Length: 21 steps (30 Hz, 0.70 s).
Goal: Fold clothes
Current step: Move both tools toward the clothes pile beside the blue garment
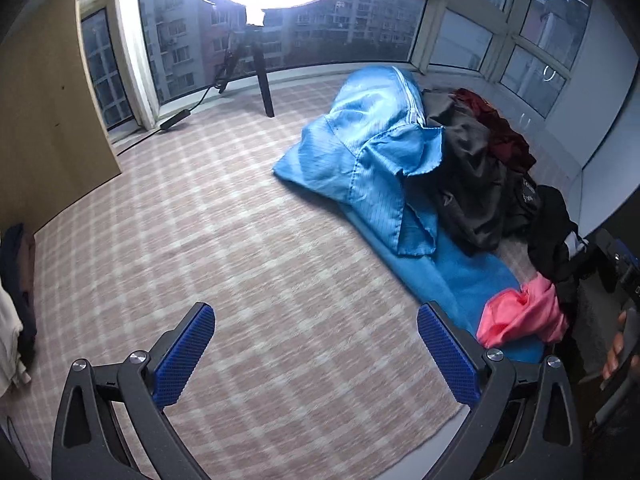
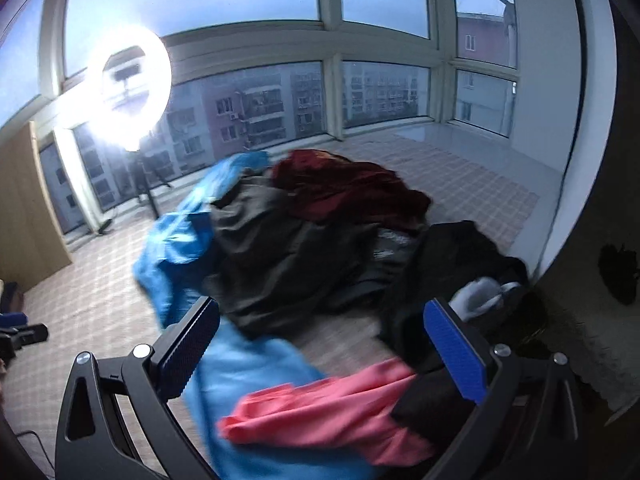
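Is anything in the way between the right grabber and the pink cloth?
Nothing visible is. The right gripper has its jaws wide open, and the pink cloth lies just below and between them, on top of the pile's near edge, uncovered.

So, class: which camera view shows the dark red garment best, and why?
The right wrist view. There the dark red garment spreads broadly across the top of the pile behind the dark grey garment, though slightly blurred. In the left wrist view only a narrow strip of it shows at the pile's far edge, mostly hidden.
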Available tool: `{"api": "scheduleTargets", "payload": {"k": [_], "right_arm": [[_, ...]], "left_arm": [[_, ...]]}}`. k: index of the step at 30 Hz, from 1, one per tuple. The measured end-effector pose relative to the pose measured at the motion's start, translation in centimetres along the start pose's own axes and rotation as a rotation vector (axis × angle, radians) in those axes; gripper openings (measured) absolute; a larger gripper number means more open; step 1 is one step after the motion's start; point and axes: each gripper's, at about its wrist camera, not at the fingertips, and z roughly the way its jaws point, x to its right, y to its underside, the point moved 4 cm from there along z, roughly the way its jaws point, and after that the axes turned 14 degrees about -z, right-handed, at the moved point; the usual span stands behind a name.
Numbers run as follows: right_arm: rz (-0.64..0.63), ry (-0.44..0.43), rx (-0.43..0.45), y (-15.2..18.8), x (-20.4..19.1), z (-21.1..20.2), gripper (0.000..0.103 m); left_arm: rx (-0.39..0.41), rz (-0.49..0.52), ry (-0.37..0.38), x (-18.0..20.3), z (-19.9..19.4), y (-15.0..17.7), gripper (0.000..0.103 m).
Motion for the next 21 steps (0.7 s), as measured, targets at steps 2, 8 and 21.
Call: {"api": "scheduleTargets", "payload": {"k": [2,8,21], "right_arm": [[0.014,0.013,-0.018,0.0,2.7,0.4,0.103],[0.187,0.115,-0.119,3.5,13.0,1.7,0.102],[0.390,-0.060,-0.363,7.5,20.2,12.6,0.016]], "left_arm": [[-0.001,-0.016,0.010,0.7,0.4,-0.7,0.102],[0.069,-0.042,0.103,2.4,-0.5,-2.5,0.087],[0.128,-0.056,0.083,2.5,-2.0,-4.4,0.088]]}}
